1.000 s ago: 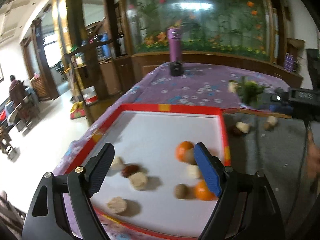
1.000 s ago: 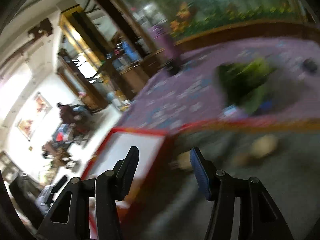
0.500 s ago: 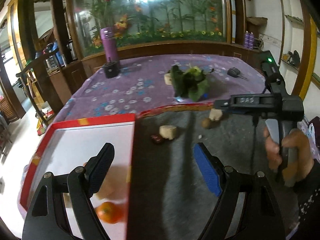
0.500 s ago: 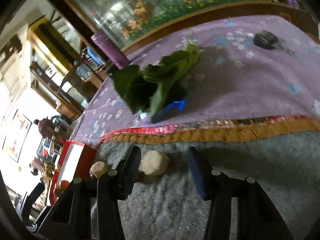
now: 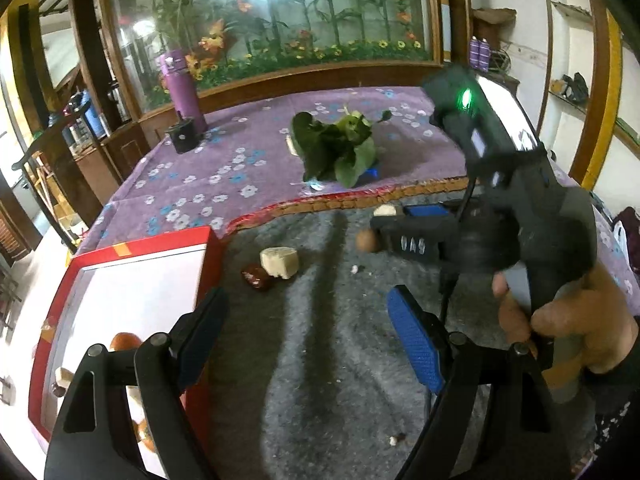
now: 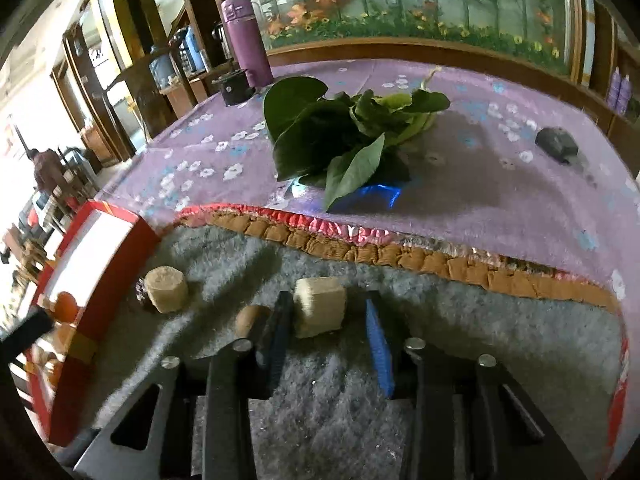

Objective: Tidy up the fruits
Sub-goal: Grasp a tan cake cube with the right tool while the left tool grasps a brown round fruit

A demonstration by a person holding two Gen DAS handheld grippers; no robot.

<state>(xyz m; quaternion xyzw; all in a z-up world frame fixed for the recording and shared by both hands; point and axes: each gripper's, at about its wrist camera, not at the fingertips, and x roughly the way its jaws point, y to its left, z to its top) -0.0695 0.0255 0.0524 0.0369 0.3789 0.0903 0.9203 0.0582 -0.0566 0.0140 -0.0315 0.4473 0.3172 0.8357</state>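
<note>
- Left wrist view: the left gripper (image 5: 308, 332) hangs over the grey mat (image 5: 320, 360) with its fingers spread wide and nothing between them.
- A red box (image 5: 208, 256) sits at the left; an orange fruit (image 5: 124, 340) lies inside it.
- On the mat, a tan block (image 5: 280, 262) touches a dark red fruit (image 5: 256, 276); a small brown fruit (image 5: 366, 240) lies near the right gripper (image 5: 400, 216), held in a hand (image 5: 560, 320).
- Right wrist view: the right gripper (image 6: 326, 320) is low on the mat (image 6: 360, 400), fingers apart on either side of a tan cube (image 6: 320, 312), not yet clamped.
- The brown fruit (image 6: 250, 318) lies just outside the left finger.
- Leafy greens (image 6: 344, 136) rest on the purple cloth (image 6: 480, 184) beyond.
</note>
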